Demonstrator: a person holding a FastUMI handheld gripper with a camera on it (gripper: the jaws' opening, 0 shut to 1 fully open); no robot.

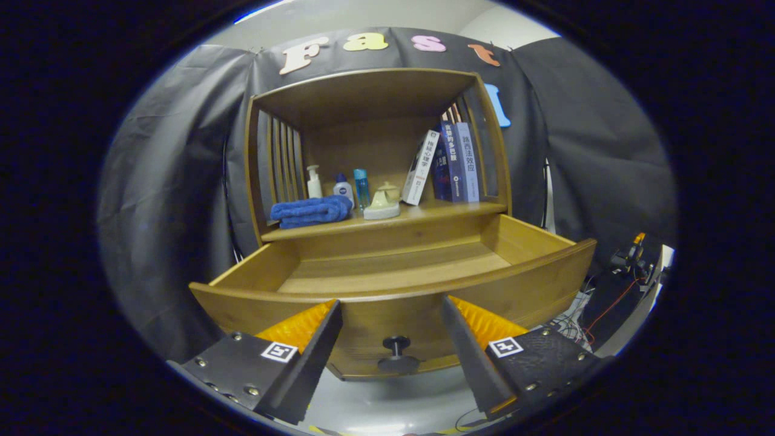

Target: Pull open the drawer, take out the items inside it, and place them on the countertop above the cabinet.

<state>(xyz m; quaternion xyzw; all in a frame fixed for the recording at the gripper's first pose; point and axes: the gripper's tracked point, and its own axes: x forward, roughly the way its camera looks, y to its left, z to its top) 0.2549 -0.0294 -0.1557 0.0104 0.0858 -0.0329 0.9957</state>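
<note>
A wooden cabinet stands ahead with its drawer (393, 272) pulled wide out toward me. The drawer's inside shows bare wood. Its dark round knob (396, 345) sits on the drawer front, between my fingers and a little beyond them. My gripper (392, 309) is open, fingers spread apart on either side of the knob, touching nothing. On the countertop (448, 210) above the drawer lie a rolled blue towel (312, 211), a white pump bottle (313, 182), a small white-and-blue bottle (343, 189), a blue bottle (361, 188) and a pale teapot (383, 201).
Several books (445, 162) lean at the right end of the countertop under the cabinet's top shelf. Slatted wooden side walls (281, 163) close the shelf space. Cables and equipment (626, 260) lie on the floor to the right of the cabinet.
</note>
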